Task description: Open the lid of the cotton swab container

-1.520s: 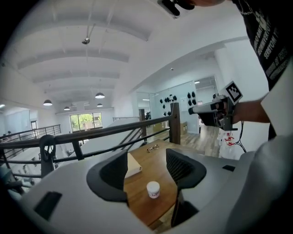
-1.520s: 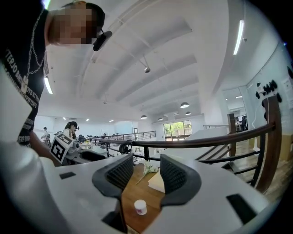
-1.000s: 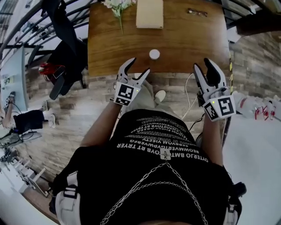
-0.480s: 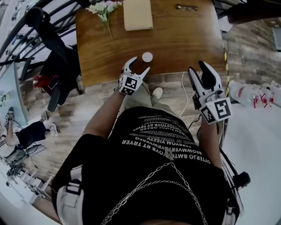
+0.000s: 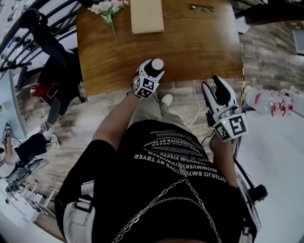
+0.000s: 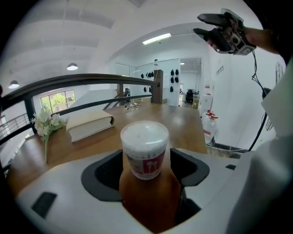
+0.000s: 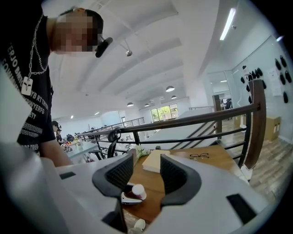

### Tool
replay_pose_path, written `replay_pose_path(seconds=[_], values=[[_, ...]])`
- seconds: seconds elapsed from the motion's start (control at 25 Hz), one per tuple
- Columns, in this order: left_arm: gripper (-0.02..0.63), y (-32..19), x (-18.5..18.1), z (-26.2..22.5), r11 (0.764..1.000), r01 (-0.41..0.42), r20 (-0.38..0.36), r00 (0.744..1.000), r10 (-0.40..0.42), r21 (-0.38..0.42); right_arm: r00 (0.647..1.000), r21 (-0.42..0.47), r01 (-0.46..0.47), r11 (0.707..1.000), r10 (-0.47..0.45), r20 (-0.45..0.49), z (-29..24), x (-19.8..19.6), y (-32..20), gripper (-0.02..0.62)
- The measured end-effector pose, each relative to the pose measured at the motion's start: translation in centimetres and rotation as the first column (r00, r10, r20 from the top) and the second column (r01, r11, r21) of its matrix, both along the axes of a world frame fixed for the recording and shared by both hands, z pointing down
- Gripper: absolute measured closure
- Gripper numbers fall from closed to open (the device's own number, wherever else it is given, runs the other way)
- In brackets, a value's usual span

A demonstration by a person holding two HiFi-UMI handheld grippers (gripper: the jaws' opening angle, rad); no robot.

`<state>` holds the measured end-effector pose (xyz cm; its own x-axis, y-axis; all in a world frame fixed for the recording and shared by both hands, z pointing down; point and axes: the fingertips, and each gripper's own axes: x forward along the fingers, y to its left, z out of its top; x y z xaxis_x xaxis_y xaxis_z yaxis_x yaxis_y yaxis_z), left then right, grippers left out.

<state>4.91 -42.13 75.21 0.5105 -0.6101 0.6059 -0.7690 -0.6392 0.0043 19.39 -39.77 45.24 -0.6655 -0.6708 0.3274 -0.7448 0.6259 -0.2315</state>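
My left claw (image 5: 152, 68) is spreading its jaws right now. The cotton swab container (image 6: 144, 148) stands upright between them, with the dark pads close on either side but not squeezing it. Its white lid (image 6: 144, 134) is on. My right claw (image 5: 212, 85) hangs off the table, above the floor by the near right corner. Its jaws are parted to a middling width and hold nothing; through the gap I see only the tabletop beyond.

The container rests on a brown wooden table (image 5: 199, 42), close to the edge nearest me. Farther along the board lie a pale closed book (image 5: 147, 16), a bunch of white flowers (image 5: 108, 9) towards the far left, and a pair of glasses (image 5: 203, 7) towards the far right. All three are well apart from the container.

A white cable (image 5: 194, 102) trails down past the near edge. The floor (image 5: 71, 128) below is laid in wood-look planks. A few bottles (image 5: 266, 99) stand at the right, and a dark chair (image 5: 57, 71) stands at the left. A dark railing (image 6: 91, 80) runs behind the table. Beyond it the room is large and white, with a strip light (image 6: 157, 39) and round lamps overhead.
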Motion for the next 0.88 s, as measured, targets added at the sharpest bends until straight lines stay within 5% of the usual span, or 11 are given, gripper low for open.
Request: replay_pose_path(seconds=[0.88], values=[[0.319, -1.8, -0.6, 1.1, 0.985, 0.163, 0.091, 0.982, -0.169, 0.064, 0.999, -0.096, 0.033, 0.995, -0.031, 0.016, 1.1, 3.5, 4.2, 0.425]])
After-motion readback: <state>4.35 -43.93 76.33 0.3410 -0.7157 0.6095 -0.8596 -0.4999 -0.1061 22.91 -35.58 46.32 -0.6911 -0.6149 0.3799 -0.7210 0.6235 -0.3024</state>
